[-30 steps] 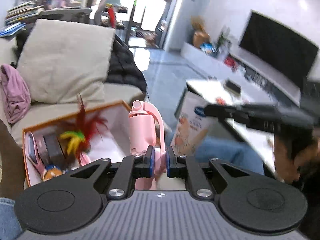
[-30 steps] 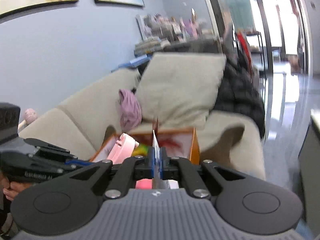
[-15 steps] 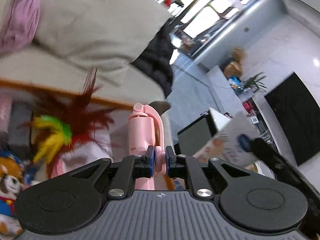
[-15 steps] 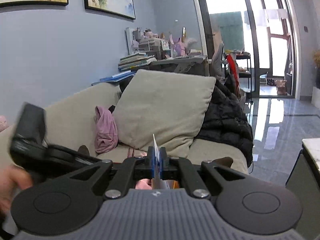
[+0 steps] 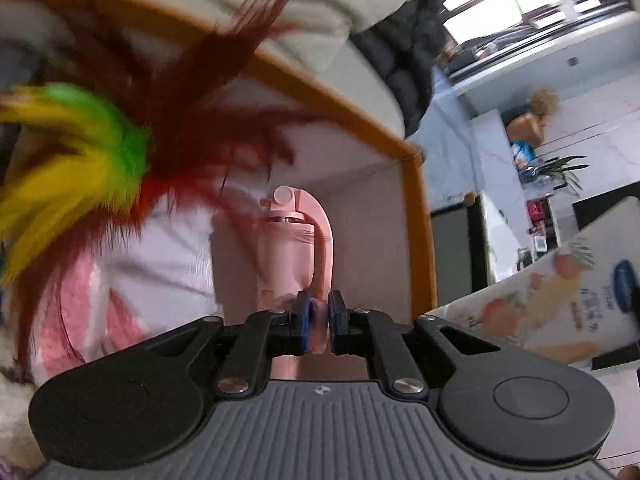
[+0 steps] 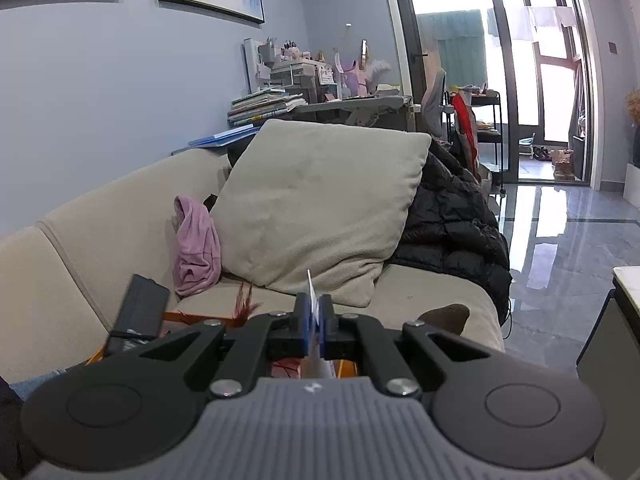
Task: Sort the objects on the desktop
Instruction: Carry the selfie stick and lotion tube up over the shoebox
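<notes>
My left gripper (image 5: 318, 322) has its jaws closing on the loop handle of a pink bottle (image 5: 288, 248), and the pads press on it. The bottle hangs low inside the orange-rimmed white box (image 5: 416, 220), near its right corner. A feather toy (image 5: 120, 148) in red, green and yellow fills the box's left. My right gripper (image 6: 316, 320) is shut on a thin printed carton (image 6: 310, 284), seen edge-on there. The same carton (image 5: 560, 296) shows at the right of the left wrist view, outside the box. The box (image 6: 192, 316) lies just below and left of the right gripper.
The box rests on a beige sofa (image 6: 80, 240) with a large grey cushion (image 6: 320, 204), a pink cloth (image 6: 196, 244) and a black jacket (image 6: 452, 232). A low table edge (image 6: 628, 280) stands at the right over a glossy floor.
The left gripper has rolled and sunk into the box with the pink bottle. The right gripper has drifted with the carton, and the box now sits lower in its view.
</notes>
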The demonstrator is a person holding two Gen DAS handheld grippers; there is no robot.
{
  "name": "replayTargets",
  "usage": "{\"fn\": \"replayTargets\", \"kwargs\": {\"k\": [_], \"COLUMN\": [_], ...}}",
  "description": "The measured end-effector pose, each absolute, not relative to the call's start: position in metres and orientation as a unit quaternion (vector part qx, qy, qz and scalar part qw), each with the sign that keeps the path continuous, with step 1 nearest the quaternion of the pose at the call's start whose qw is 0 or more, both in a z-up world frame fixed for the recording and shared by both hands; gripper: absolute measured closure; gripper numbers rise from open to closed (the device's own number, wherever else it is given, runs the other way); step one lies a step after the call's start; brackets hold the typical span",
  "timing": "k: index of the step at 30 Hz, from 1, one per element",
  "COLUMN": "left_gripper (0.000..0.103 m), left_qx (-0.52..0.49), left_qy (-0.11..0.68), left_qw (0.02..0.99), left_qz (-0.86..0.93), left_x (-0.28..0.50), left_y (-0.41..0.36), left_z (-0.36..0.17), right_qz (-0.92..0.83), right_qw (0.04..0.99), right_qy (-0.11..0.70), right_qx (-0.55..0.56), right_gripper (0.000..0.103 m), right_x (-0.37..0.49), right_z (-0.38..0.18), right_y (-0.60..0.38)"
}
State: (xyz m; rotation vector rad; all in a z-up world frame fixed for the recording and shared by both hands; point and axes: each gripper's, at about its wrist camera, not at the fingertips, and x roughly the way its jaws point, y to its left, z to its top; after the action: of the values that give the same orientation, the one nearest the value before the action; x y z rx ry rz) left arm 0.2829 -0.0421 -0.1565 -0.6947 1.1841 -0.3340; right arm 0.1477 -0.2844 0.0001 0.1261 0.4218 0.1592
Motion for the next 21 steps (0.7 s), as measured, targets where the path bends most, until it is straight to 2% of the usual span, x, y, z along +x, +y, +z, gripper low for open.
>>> {"fn": "replayTargets", "kwargs": {"k": [3,4,7,12,21], "left_gripper": [0.089,0.083,0.08,0.08,0.08], "left_qx": [-0.307,-0.303,-0.31,-0.307,-0.197], "left_qy": [0.548,0.549,0.542,0.509,0.452], "left_qw": [0.764,0.767,0.768,0.79,0.866], "left_qz": [-0.145,-0.139,-0.142,-0.148,-0.089], "left_x": [0.282,0.28,0.273,0.256,0.205], "left_y": [-0.042,-0.04,-0.028,-0.009,0.019], "left_z": [-0.151,-0.15,-0.142,-0.113,-0.06], "right_qz": [0.082,0.083,0.091,0.109,0.149], "right_qw": [0.973,0.973,0.971,0.967,0.946], "right_qy": [0.207,0.207,0.209,0.216,0.276], "right_qx": [0.063,0.064,0.07,0.077,0.086], "right_gripper": [0.099,0.099,0.099,0.099,0.099], "right_x": [0.149,0.149,0.151,0.157,0.195], "right_z": [-0.002,-0.002,-0.003,-0.006,-0.042], "right_y": [-0.283,-0.283,-0.28,-0.273,-0.238]}}
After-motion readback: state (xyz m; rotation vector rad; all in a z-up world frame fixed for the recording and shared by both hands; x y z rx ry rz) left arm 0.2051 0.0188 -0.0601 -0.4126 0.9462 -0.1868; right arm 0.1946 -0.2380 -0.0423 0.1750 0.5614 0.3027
